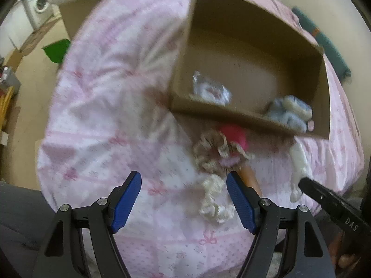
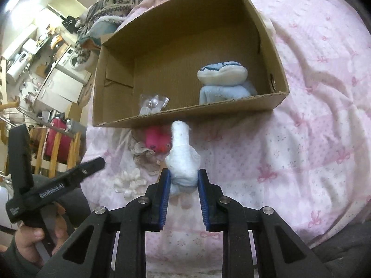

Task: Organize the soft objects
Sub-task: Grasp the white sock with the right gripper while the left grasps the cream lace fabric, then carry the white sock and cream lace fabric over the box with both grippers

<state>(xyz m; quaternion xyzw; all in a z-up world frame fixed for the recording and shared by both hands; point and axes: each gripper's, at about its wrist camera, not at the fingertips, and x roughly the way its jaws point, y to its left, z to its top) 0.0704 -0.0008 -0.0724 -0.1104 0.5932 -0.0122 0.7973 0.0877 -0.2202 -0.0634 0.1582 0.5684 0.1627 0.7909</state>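
An open cardboard box (image 2: pixel 208 113) lies on a pink bedspread (image 2: pixel 301 127). Inside it are a blue and cream soft toy (image 2: pixel 222 78) and a small clear packet (image 2: pixel 153 104). My right gripper (image 2: pixel 183 178) is shut on a white sock (image 2: pixel 183 157) just in front of the box. Beside the sock lie a pink soft item (image 2: pixel 156 139), a beige scrunchie (image 2: pixel 143 153) and a white scrunchie (image 2: pixel 131 183). My left gripper (image 1: pixel 184 185) is open and empty, with the white scrunchie (image 1: pixel 214 199) and the beige scrunchie (image 1: pixel 213 155) just ahead by its right finger. The box (image 1: pixel 231 115) is beyond them.
A patterned blanket and pillow (image 2: pixel 109 2) lie behind the box. A dark teal item (image 1: pixel 324 46) lies on the bed's far edge. A washing machine (image 1: pixel 38 2), a green item (image 1: pixel 56 49) and cardboard sit on the floor to the left.
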